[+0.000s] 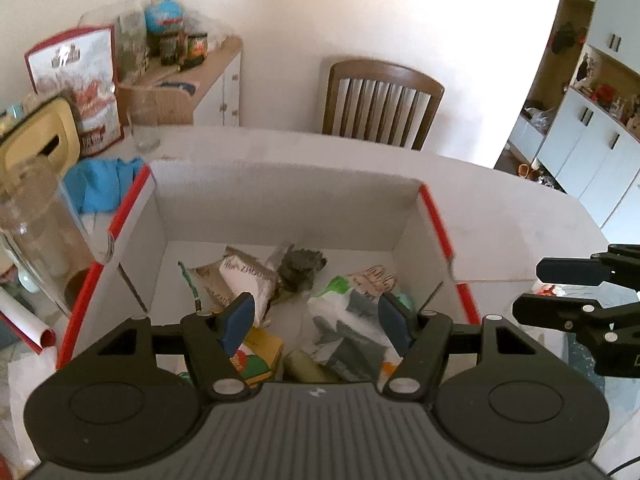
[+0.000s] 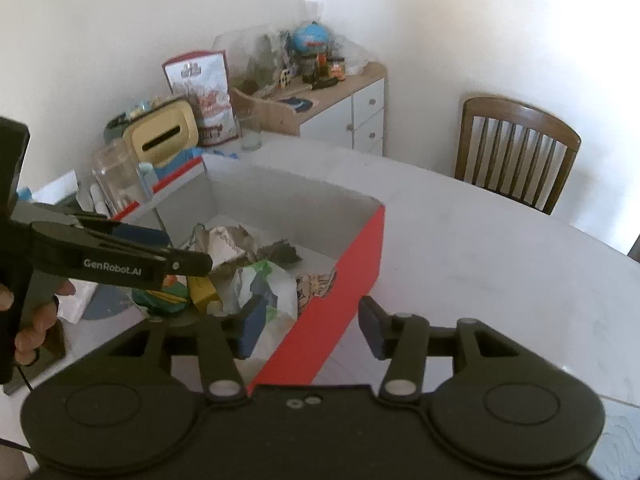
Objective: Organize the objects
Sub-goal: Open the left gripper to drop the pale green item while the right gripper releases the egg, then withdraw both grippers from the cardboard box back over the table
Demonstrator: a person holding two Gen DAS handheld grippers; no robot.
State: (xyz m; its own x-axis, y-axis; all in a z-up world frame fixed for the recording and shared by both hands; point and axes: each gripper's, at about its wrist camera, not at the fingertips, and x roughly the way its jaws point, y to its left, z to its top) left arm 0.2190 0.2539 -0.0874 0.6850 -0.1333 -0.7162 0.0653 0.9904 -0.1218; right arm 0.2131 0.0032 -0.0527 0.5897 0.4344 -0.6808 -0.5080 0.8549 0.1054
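While both grippers hang parted and empty, the left gripper [image 1: 316,322] over the box [image 1: 280,196] mid-table and the right gripper [image 2: 310,326] astride its red wall, lift clear before seeking stray items; the packets [image 1: 344,320] already lie inside.

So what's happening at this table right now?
A person holds a gripper in each hand over a red and white cardboard box on a white table. The box already holds crumpled packets and bags, a yellow carton among them. The left gripper hangs above the contents, jaws apart, nothing between them. The right gripper straddles the box's red side wall, also open and empty. A clear jar and other clutter stand outside the box.
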